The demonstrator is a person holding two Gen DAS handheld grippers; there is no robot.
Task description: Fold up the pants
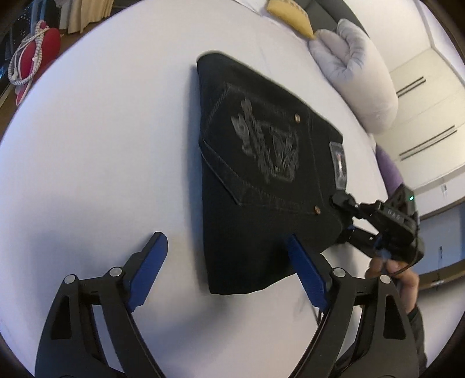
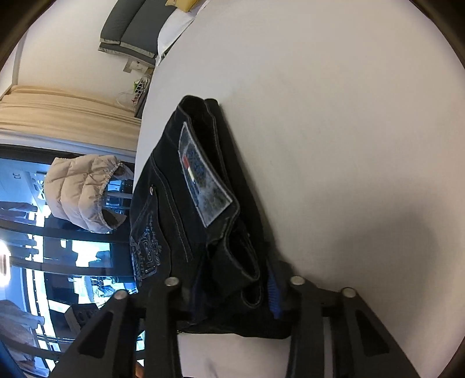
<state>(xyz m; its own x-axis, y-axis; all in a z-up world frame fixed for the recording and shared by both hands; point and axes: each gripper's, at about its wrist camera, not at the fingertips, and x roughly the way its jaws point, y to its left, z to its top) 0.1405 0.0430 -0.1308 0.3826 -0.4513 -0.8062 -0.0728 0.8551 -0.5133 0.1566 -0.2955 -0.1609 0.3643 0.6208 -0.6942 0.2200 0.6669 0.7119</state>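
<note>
On the pale sheet of the bed (image 1: 101,151) lies a pair of black denim pants (image 1: 255,162), already folded into a compact stack, with the embroidered back pocket (image 1: 261,145) facing up and the grey brand patch (image 2: 203,180) at the waistband. At the waistband corner the right gripper (image 1: 345,215) has its jaws around the thick bundle of layers — from its own camera the folds sit bunched between the blue pads (image 2: 273,293), and it looks clamped on them, though the near pad is mostly hidden. A hand (image 1: 392,270) holds that tool from behind. The left gripper (image 1: 229,267) stands wide apart and empty, one blue finger over bare sheet, the other over the near edge of the stack.

Beyond the jeans a lavender-white pillow (image 1: 357,72) and a yellow cushion (image 1: 290,14) lie well clear.

The risk now, I'd say, is the right side: a pull while only some layers are pinched would drag the top fold askew — or the left jaws could catch and lift a single layer.
</note>
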